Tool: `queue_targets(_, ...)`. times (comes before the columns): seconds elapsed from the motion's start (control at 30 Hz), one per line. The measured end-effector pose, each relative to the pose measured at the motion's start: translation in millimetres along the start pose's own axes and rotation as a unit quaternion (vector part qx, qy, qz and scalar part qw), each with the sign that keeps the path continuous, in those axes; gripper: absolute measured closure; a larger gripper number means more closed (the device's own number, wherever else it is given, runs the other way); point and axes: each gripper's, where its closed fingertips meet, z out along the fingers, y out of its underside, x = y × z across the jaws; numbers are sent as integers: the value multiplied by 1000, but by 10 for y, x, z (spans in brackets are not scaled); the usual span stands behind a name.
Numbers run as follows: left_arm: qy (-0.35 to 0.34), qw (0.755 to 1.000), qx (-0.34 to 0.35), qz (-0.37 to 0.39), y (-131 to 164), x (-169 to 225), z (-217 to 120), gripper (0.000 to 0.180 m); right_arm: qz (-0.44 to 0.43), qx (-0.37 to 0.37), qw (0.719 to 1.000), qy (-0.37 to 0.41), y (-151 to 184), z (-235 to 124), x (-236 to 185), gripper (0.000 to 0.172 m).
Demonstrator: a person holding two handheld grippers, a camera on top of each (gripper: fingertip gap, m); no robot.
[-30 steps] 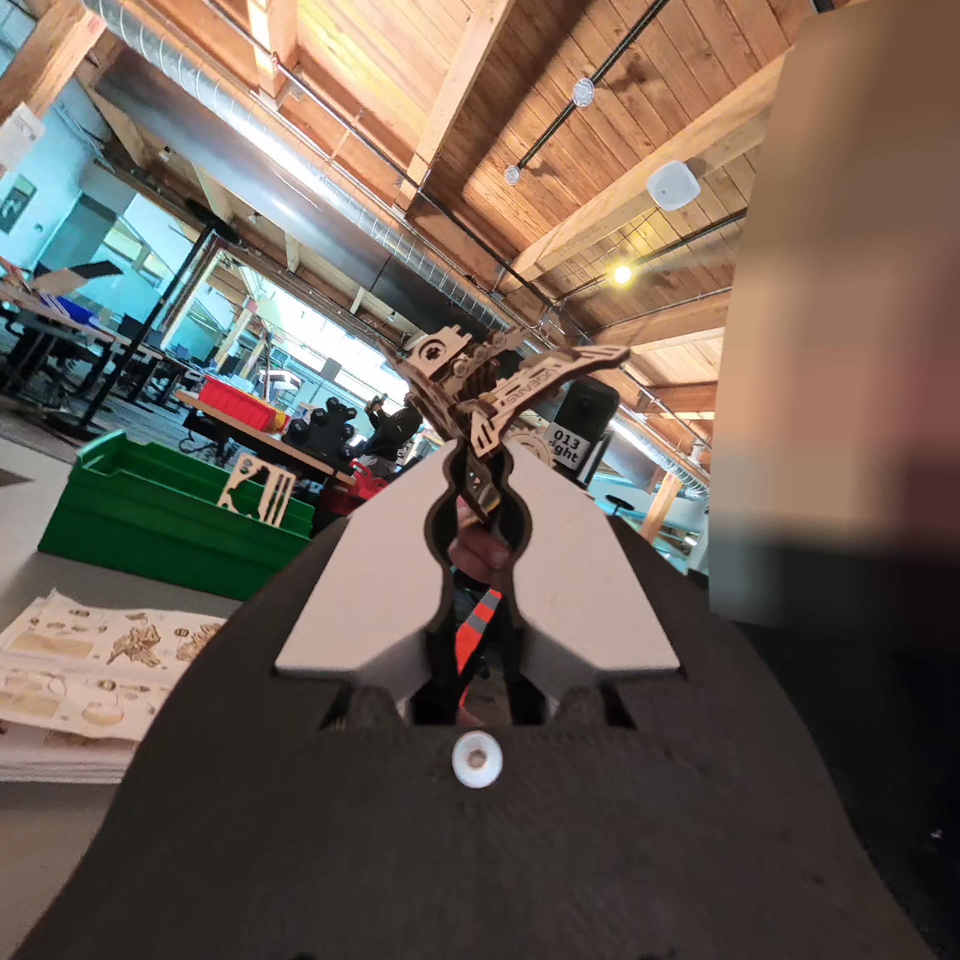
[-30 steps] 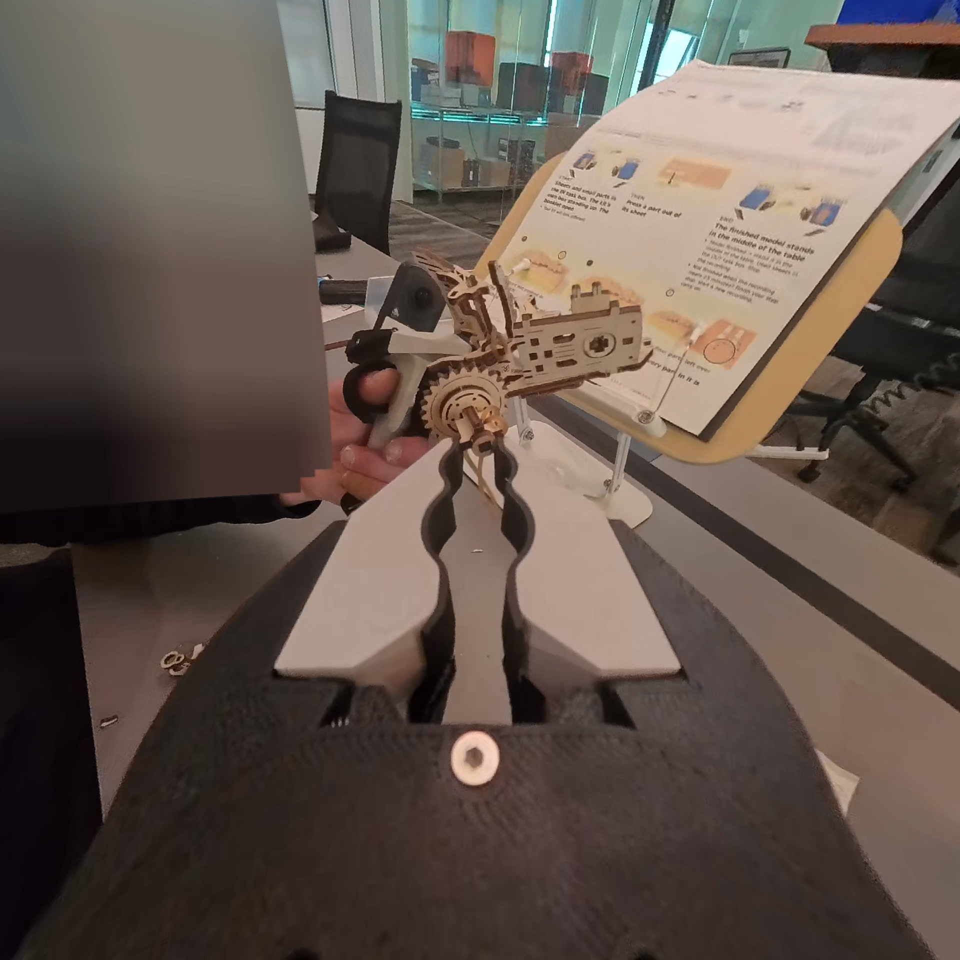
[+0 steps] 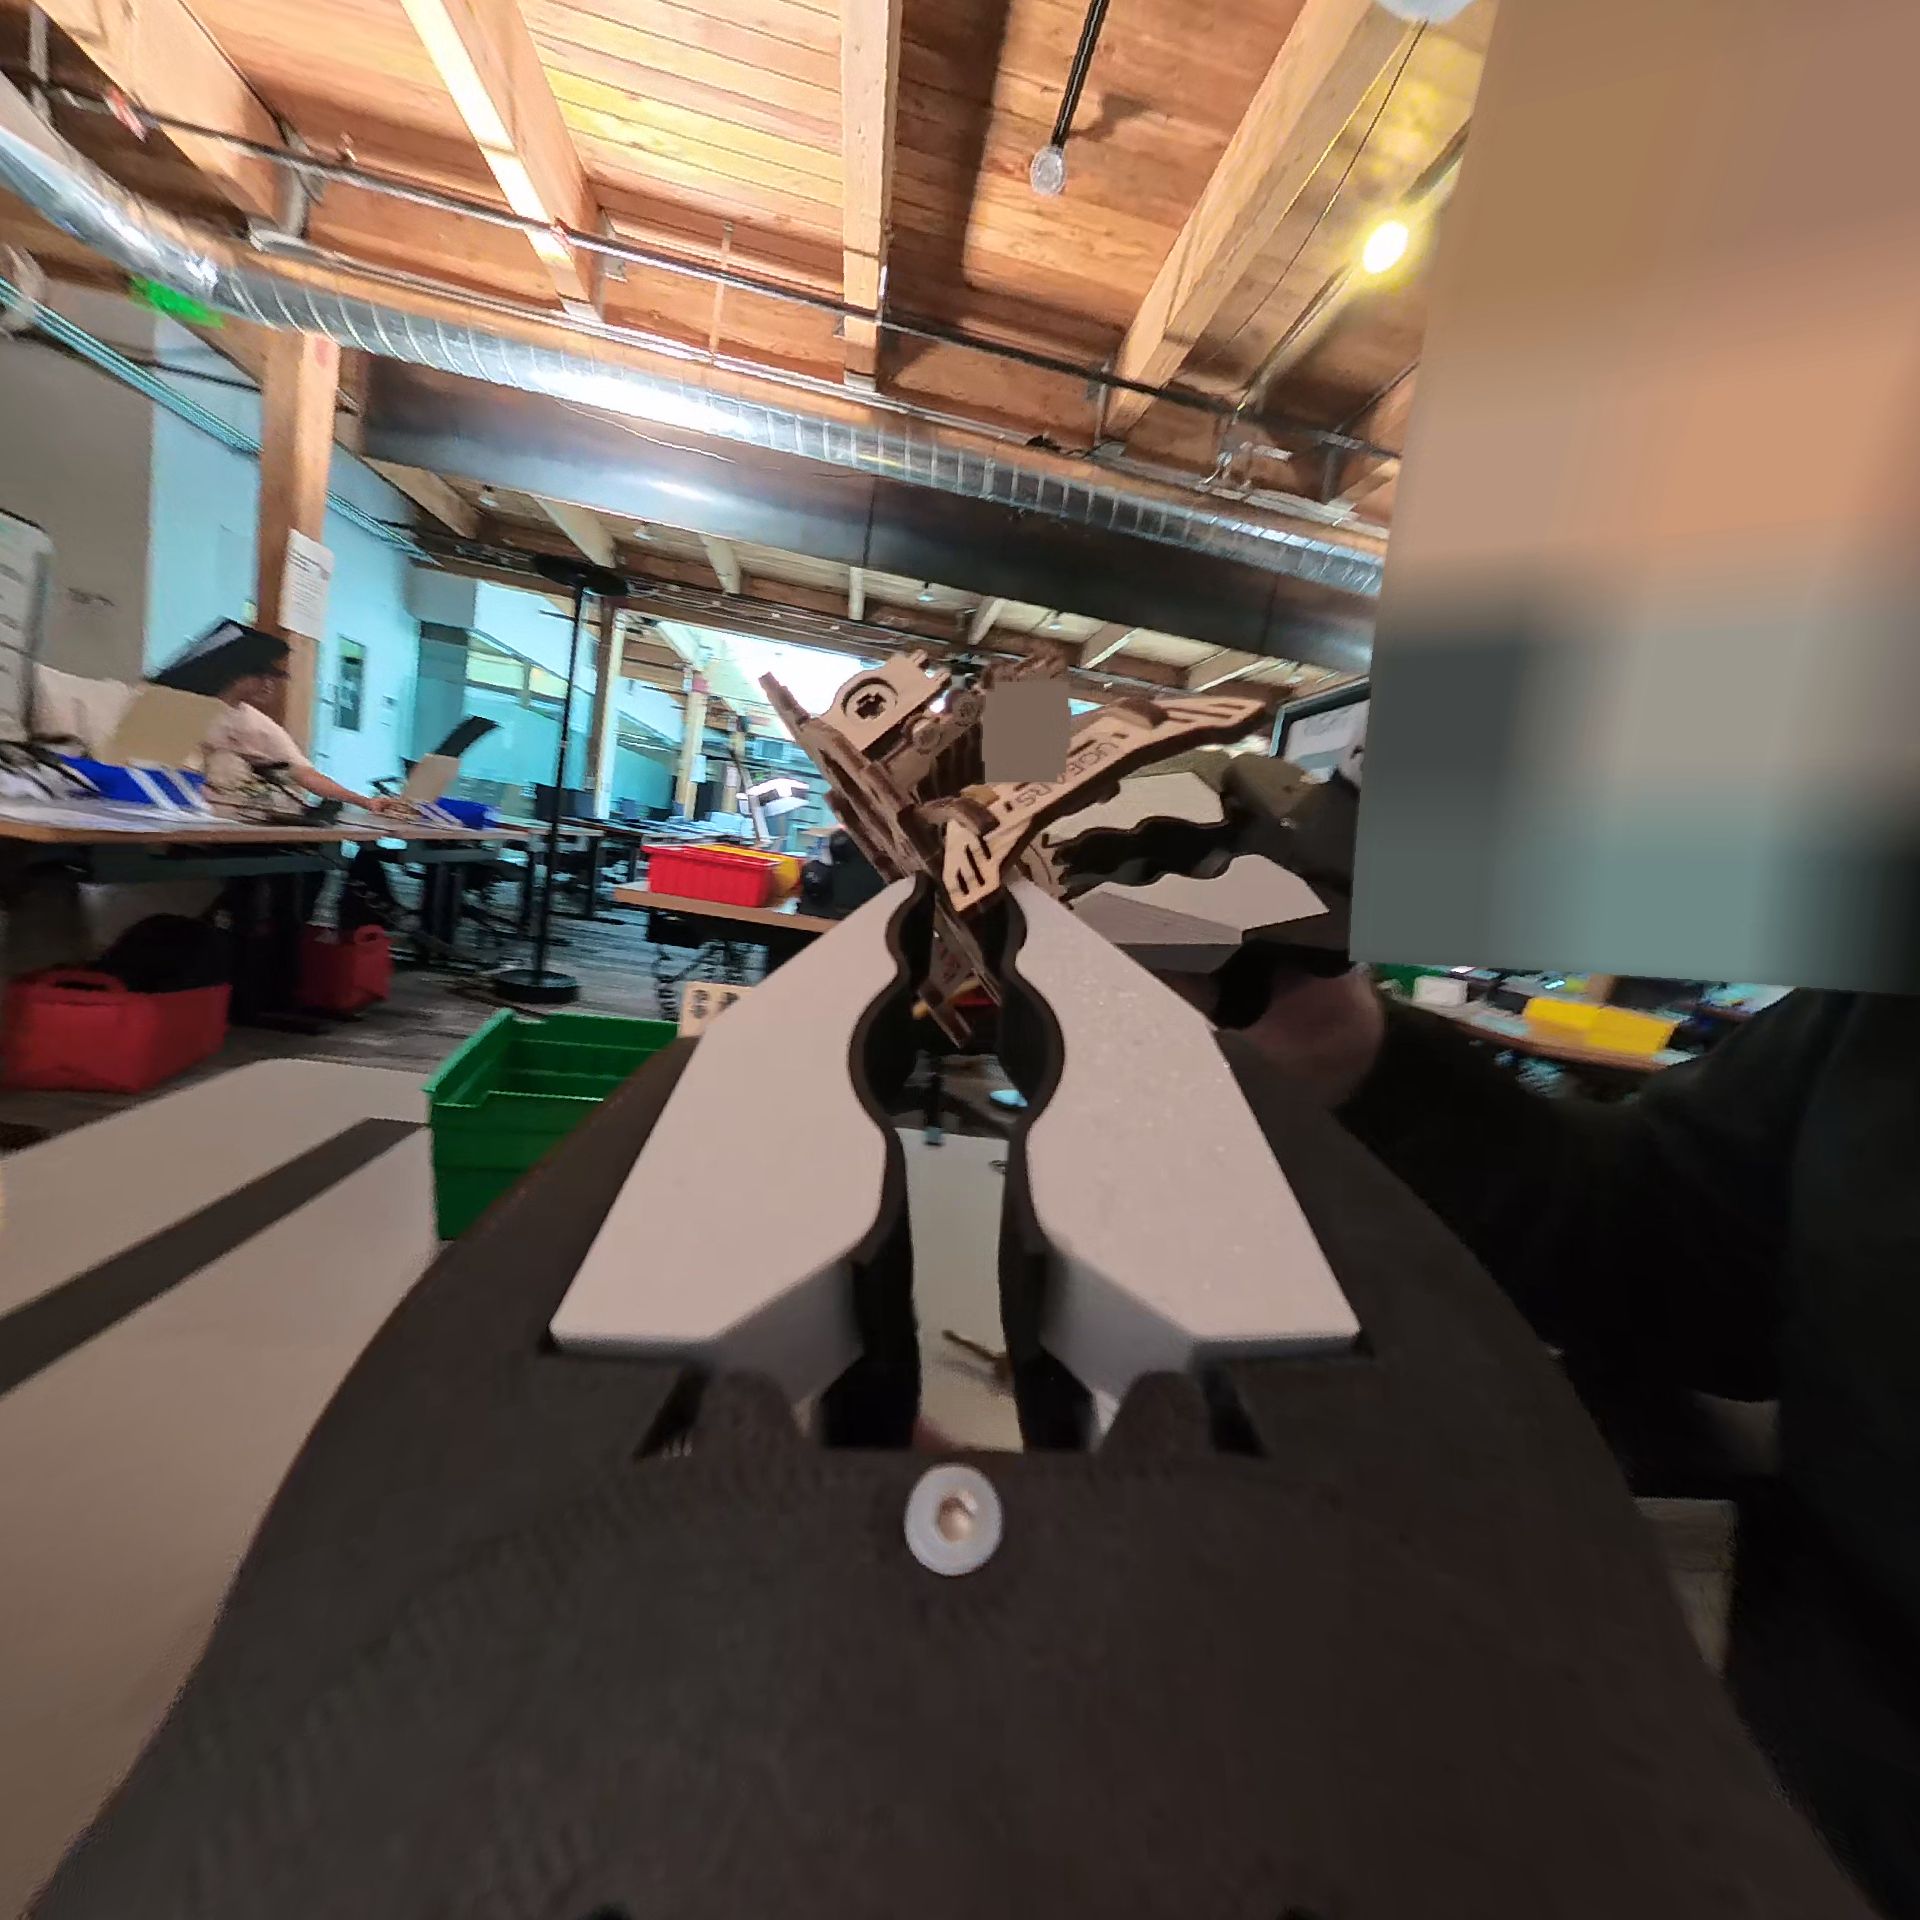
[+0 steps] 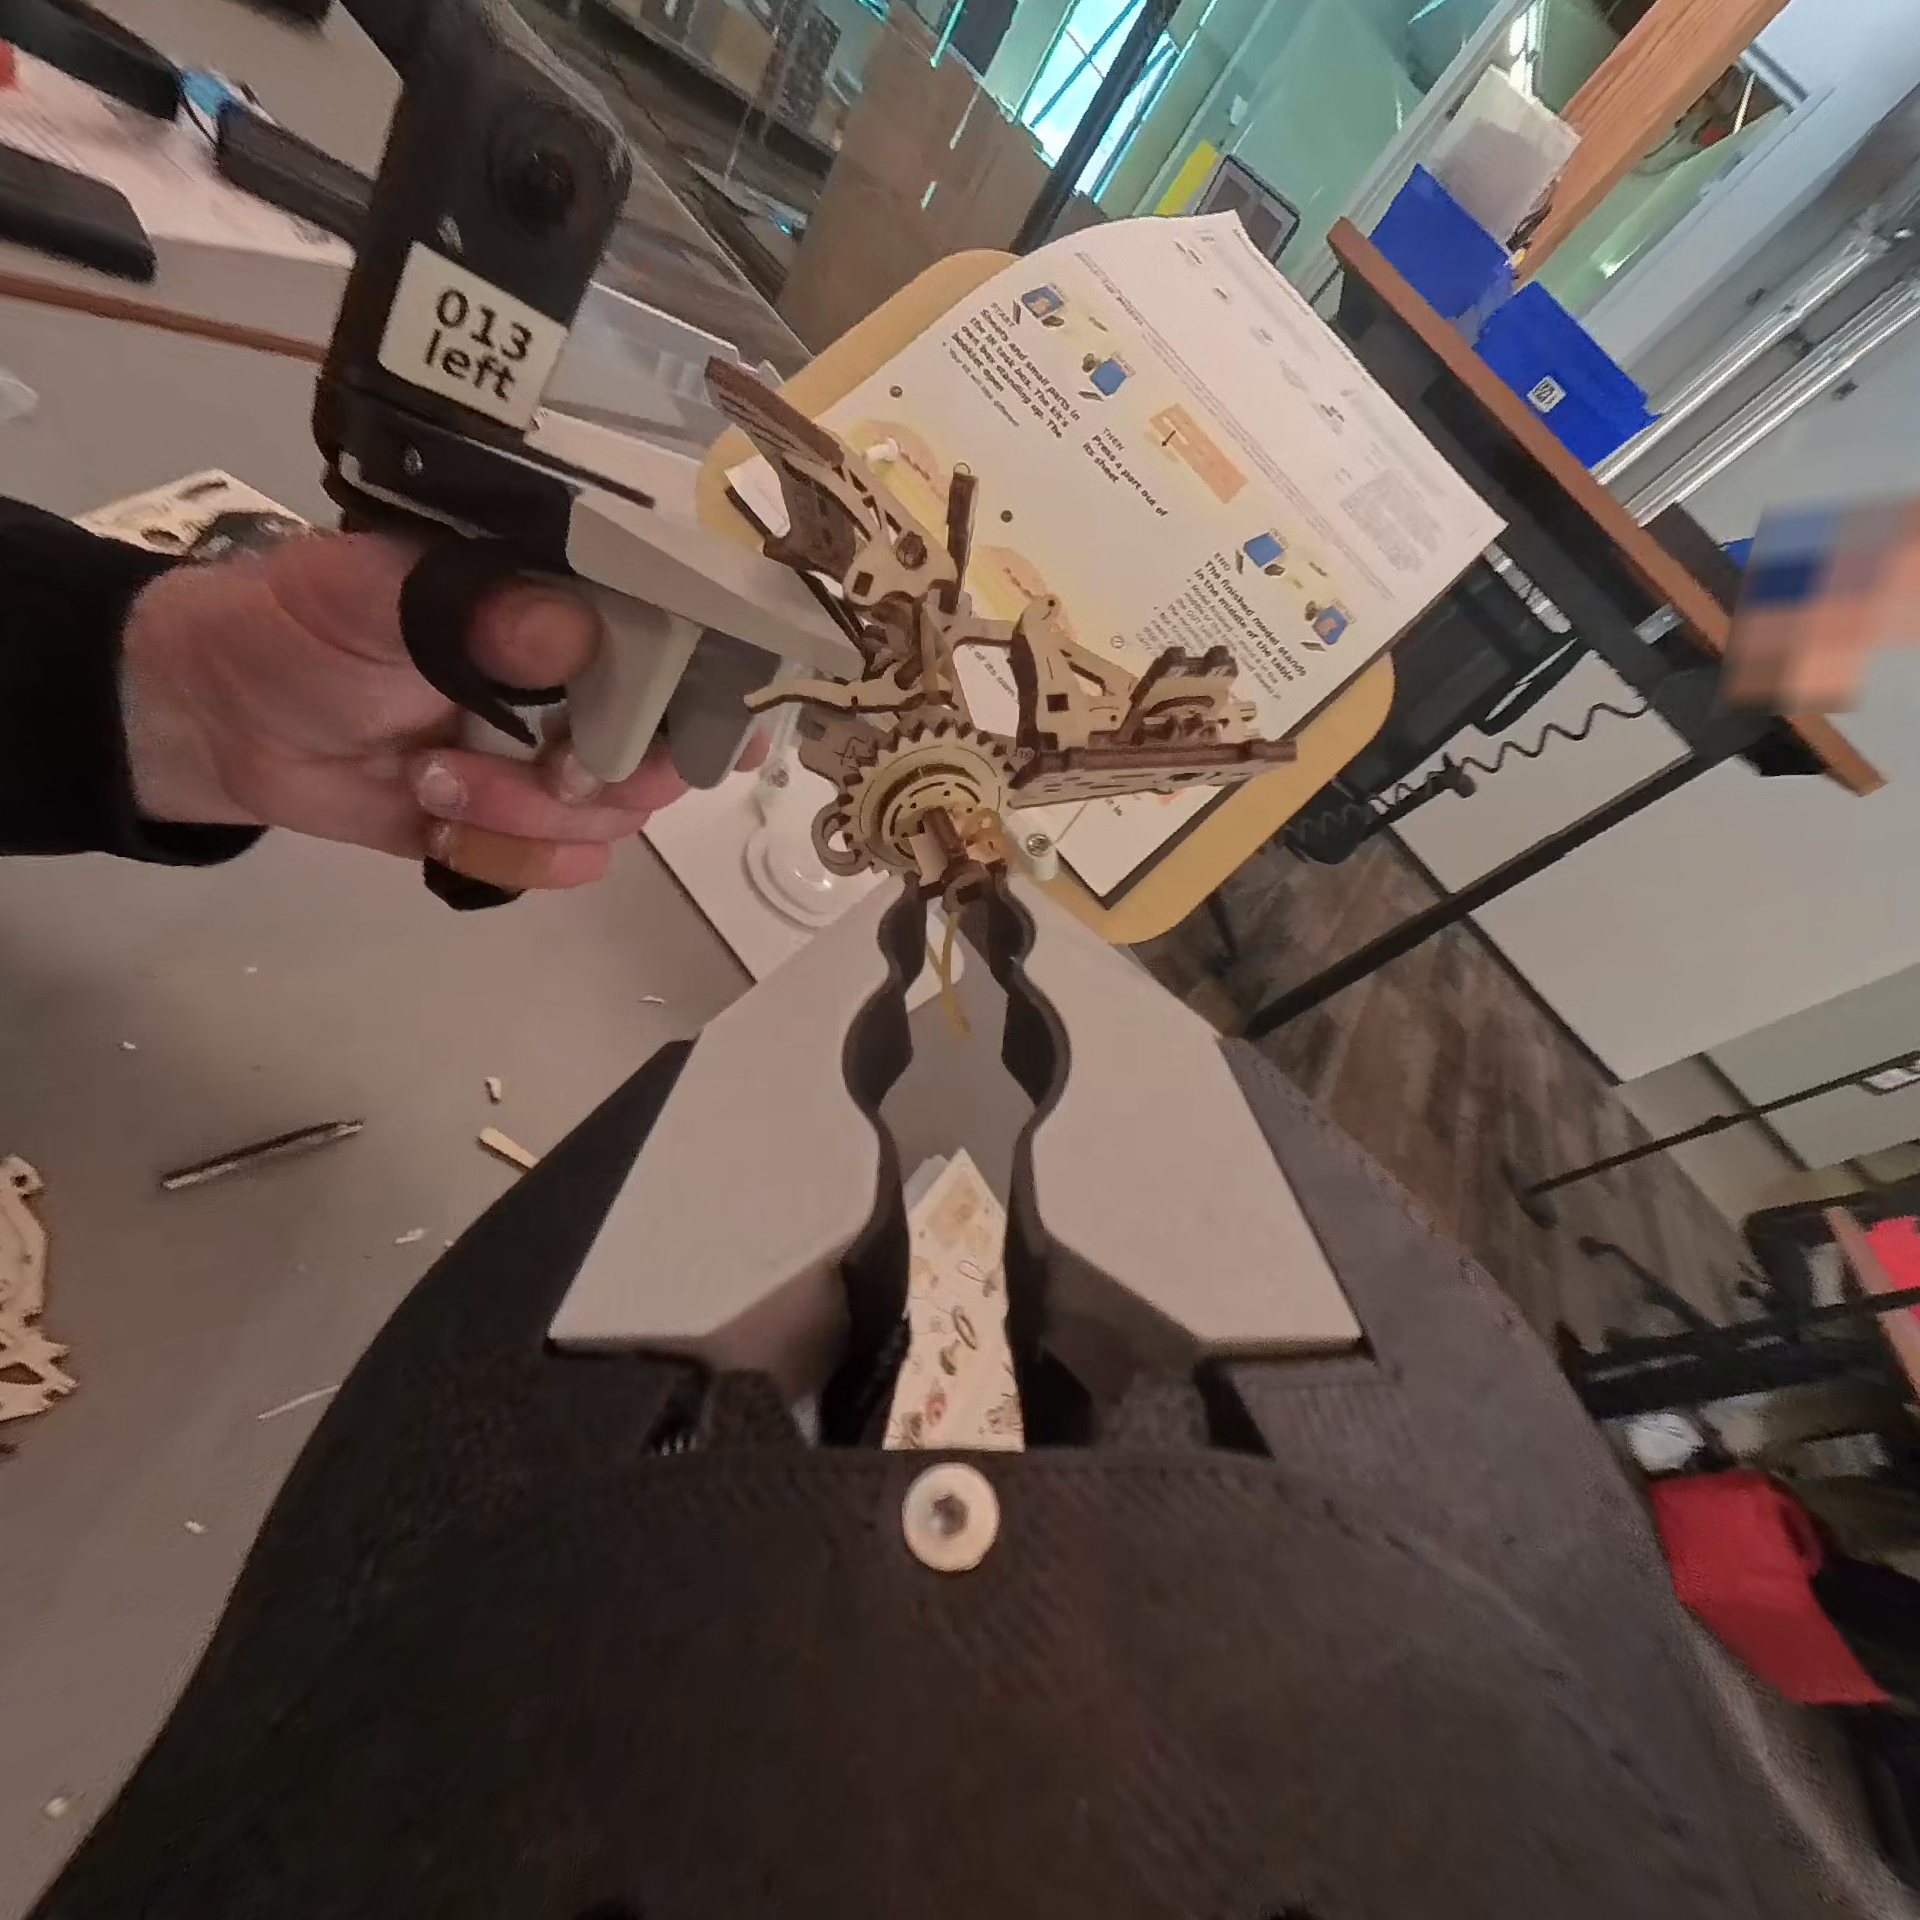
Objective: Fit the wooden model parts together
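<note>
Centre frame: left gripper [image 3: 961, 914] clamps the wooden model [image 4: 935, 665] while right gripper [image 4: 951, 894] pinches the small collar [image 4: 961, 878] on the gear's axle; push straight along the axle

A green bin [image 3: 540, 1081] is seen at nine o'clock, red bins [image 3: 712, 871] beyond; a tilted instruction board [image 4: 1195, 499] is propped at one o'clock.
</note>
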Motion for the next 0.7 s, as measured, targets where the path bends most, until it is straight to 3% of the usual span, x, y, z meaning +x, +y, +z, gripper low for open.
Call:
queue_targets(0.5,-32,998,-21,53,36,-69,-17,174,-31,-31,999,-5,80,-35,-13,162)
queue_targets(0.6,-51,996,-37,57,127,-196,-82,174,-25,-104,993,-54,411,-26,-159,162)
queue_targets(0.7,-80,993,-64,54,327,-346,-222,174,-15,-216,968,-127,1023,-75,-461,162)
